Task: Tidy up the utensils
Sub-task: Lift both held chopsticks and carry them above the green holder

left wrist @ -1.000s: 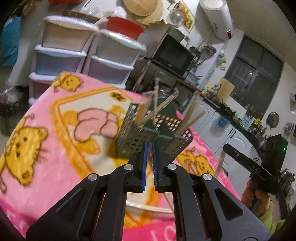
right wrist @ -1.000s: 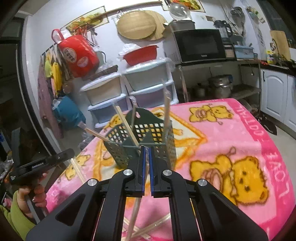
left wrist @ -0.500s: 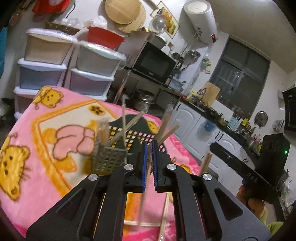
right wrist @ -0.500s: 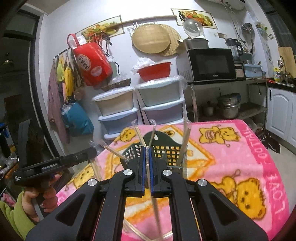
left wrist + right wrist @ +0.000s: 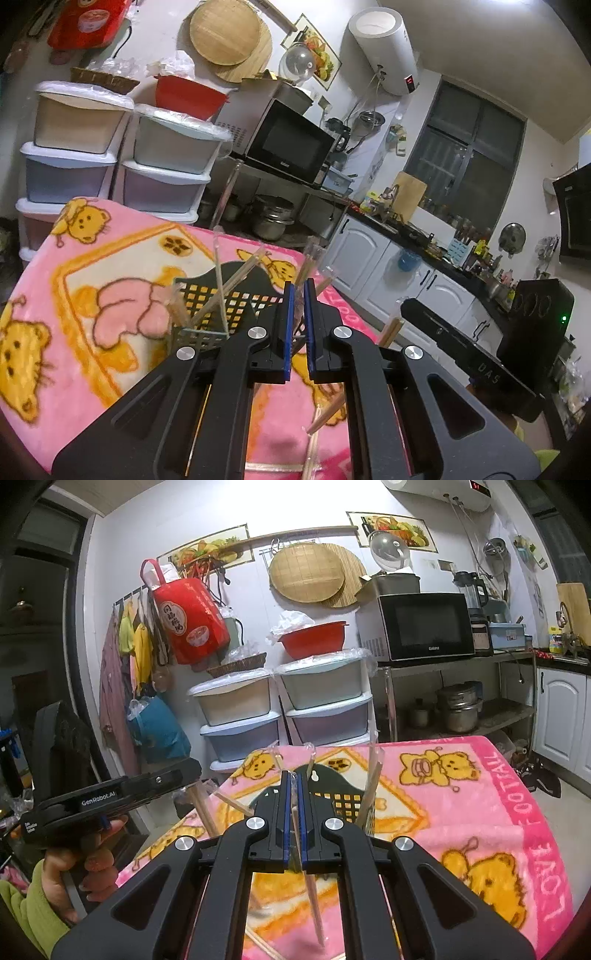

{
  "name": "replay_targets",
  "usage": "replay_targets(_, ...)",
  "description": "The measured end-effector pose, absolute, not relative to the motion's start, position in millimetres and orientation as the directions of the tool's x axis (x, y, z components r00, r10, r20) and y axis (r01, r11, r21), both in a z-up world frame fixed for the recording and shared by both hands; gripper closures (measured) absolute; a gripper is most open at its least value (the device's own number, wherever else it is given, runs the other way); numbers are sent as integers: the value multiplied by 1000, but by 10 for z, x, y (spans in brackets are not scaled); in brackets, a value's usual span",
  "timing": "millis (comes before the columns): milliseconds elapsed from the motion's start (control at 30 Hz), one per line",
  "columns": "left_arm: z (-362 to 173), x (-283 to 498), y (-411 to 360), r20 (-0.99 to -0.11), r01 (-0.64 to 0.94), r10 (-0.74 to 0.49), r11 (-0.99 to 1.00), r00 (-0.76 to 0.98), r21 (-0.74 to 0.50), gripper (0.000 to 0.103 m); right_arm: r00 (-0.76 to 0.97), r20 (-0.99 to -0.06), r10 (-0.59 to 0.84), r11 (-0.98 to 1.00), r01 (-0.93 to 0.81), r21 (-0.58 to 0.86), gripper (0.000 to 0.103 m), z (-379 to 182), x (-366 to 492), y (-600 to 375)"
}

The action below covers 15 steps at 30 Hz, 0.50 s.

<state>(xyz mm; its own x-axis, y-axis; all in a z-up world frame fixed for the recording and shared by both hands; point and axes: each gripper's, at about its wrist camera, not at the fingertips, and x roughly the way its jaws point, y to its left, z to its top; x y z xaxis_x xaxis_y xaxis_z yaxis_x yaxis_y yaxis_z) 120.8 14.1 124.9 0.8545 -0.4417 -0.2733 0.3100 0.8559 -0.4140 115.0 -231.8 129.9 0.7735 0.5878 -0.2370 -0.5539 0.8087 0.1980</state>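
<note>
1. I am watching both grippers hanging above the pink cartoon blanket (image 5: pixel 480 812), each one clamped on a wrapped pair of chopsticks.
2. The right gripper (image 5: pixel 293 812) is pinching its jaws narrow on a wrapped chopstick pair (image 5: pixel 314 904); the stick is running through the pads, its lower end trailing toward 6 o'clock over the blanket.
3. The left gripper (image 5: pixel 299 328) is likewise nipping narrow on its own wrapped chopstick pair (image 5: pixel 308 258), the top of which is poking out toward 12 o'clock above the pads.
4. The dark green perforated utensil basket (image 5: pixel 236 302) is standing on the blanket just beyond both grippers, at 12 o'clock in the right wrist view and around 11 o'clock in the left.
5. Done so far, as I am judging it: several wrapped sticks (image 5: pixel 221 280) are already leaning upright in the basket; the right wrist view is showing more at 1 o'clock.
6. Left to do: the two held pairs are not yet in the basket, and loose sticks (image 5: pixel 325 413) are still lying on the blanket near 6 o'clock in the left wrist view. I am calling the job partway through.
7. I cannot tell which compartment of the basket each held pair is heading for.
</note>
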Motion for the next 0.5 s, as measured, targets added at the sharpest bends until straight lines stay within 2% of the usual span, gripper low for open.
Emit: replay_targets(500, 1634, 1289, -27, -187, 373, -465, 847, 865, -379, 100, 781, -183, 598, 801, -569, 189, 99, 1556, 1215, -2326)
